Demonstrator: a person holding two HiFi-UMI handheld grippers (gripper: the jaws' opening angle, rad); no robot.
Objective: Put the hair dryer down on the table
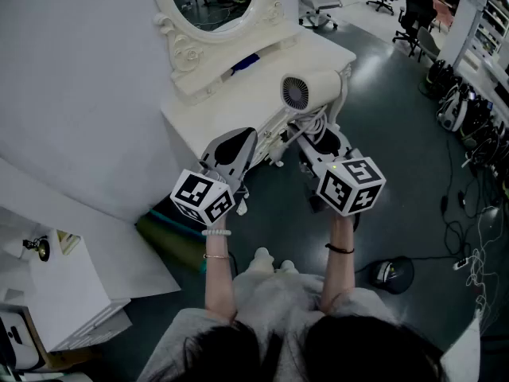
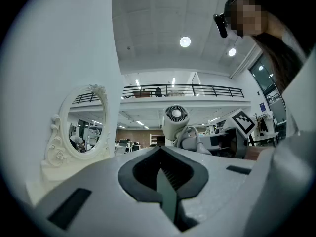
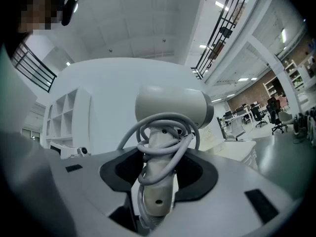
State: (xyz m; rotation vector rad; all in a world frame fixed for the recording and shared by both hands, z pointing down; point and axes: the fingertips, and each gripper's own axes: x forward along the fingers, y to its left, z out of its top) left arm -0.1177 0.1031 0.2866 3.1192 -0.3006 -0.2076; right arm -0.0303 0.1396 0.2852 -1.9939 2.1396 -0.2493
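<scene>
Hair dryer [image 1: 310, 92] first: we see a white one with a short round barrel, and its dark circular rear grille faces back towards us. A pale grey cord [image 3: 163, 132] is looped several times around its handle. The right gripper [image 1: 314, 138] is clamped on that handle, cord loops and all, with the handle standing upright between its jaws. The barrel sits above the gripper, over the front right part of the white table [image 1: 238, 94]. We cannot tell whether the dryer touches the top.

The left gripper [image 1: 235, 146] is just beside it, at the table's front edge. Its jaws are pressed together with nothing between them.

At the back of the table stands an oval mirror [image 1: 213, 2] in an ornate white frame. A small blue thing [image 1: 245, 62] lies at the foot of the mirror; we cannot make out what it is. In the right gripper view a white shelf unit [image 3: 64, 112] with square cubbies stands off to the left, its contents too small for us to read.

Between the mirror's foot and the front edge, the table top is plain white surface. A white wall [image 1: 79, 94] runs close along the table's left side. To the right, dark floor [image 1: 398, 134] opens out, with office chairs [image 1: 413, 14] well apart and cables [image 1: 469, 205] along the far right.
</scene>
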